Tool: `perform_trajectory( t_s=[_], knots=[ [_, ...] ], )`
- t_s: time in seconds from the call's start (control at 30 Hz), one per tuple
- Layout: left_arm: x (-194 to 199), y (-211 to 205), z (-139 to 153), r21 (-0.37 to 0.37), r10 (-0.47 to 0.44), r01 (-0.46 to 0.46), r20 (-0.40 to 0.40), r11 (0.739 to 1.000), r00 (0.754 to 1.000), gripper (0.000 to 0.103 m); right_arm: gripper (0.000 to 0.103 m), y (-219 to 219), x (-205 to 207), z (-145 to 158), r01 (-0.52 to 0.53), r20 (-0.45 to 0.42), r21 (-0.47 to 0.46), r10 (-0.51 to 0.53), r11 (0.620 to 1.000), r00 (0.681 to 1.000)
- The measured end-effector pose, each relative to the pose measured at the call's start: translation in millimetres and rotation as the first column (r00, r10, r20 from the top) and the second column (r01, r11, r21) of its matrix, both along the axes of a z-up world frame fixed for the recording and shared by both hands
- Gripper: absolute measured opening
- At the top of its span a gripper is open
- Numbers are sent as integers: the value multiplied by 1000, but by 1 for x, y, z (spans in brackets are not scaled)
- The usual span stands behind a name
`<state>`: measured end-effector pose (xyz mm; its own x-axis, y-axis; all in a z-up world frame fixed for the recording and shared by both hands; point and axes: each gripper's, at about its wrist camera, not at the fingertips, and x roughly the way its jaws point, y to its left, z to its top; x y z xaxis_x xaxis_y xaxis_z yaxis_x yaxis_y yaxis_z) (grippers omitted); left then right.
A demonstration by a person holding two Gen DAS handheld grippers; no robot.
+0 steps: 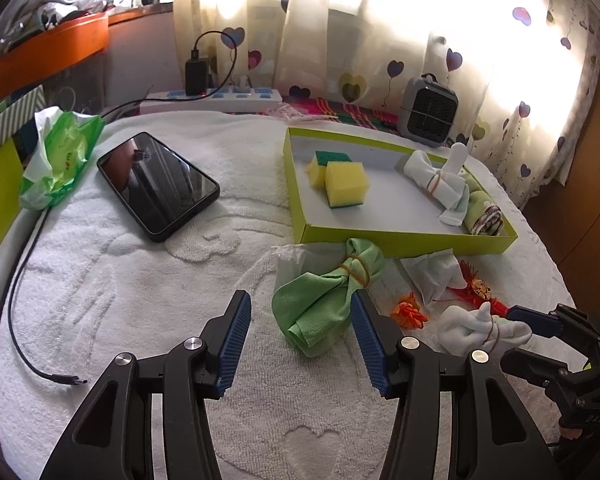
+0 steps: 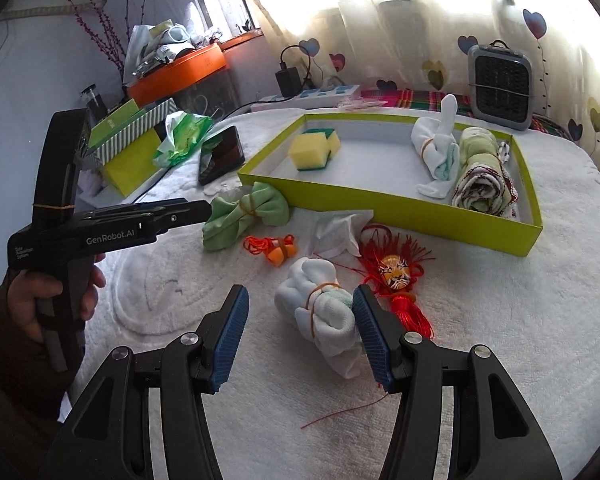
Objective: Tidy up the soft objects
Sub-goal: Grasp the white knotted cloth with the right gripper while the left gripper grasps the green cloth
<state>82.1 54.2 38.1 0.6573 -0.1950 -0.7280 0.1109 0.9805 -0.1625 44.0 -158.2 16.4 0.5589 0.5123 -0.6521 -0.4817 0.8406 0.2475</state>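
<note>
Green cloth bundle [image 1: 328, 300] rubber-banded, lay between spread left gripper [image 1: 300, 344] fingers, white sock bundle [image 2: 324, 316] within gaping right gripper [image 2: 300, 340], tray [image 2: 380, 196] at twelve o'clock, red tassel mask [image 2: 396, 270] at two.

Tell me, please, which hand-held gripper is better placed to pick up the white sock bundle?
Right. The right hand-held gripper is open with the sock bundle already between its fingers, while the left hand-held gripper sits by the green cloth.

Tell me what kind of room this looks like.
Probably a lived-in home room, perhaps a bedroom: a heart-patterned curtain over a bright window, a white power strip with a charger plugged in, and a white terry towel spread as the work surface.
</note>
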Motion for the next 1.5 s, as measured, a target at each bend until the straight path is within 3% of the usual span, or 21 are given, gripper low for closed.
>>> perform_trajectory(
  t_s=[0.17, 0.67, 0.87, 1.23, 1.43, 1.5],
  knots=[
    [3, -2, 1, 11, -5, 5, 5, 1000, 1000, 51, 55, 1, -8, 1, -35, 6, 9, 35, 999, 999],
    [10, -23, 5, 51, -73, 73, 8, 996, 997, 51, 55, 17, 2, -7, 8, 60, -169, 2, 986, 998],
    [16, -36, 0, 86, -104, 104, -6, 991, 995, 51, 55, 16, 3, -8, 20, 72, -168, -8, 986, 997],
    [25, -45, -10, 156, -110, 113, -25, 981, 994, 51, 26, 9, 2, -6, 70, 85, -147, -58, 987, 995],
    [23, -53, -11, 180, -144, 145, -19, 973, 989, 50, 22, 10, -3, -2, 47, 94, -123, -36, 991, 995],
    [23, -53, -12, 181, -139, 142, -26, 973, 990, 45, 22, 10, -4, -2, 44, 89, -110, -34, 993, 995]
  ],
)
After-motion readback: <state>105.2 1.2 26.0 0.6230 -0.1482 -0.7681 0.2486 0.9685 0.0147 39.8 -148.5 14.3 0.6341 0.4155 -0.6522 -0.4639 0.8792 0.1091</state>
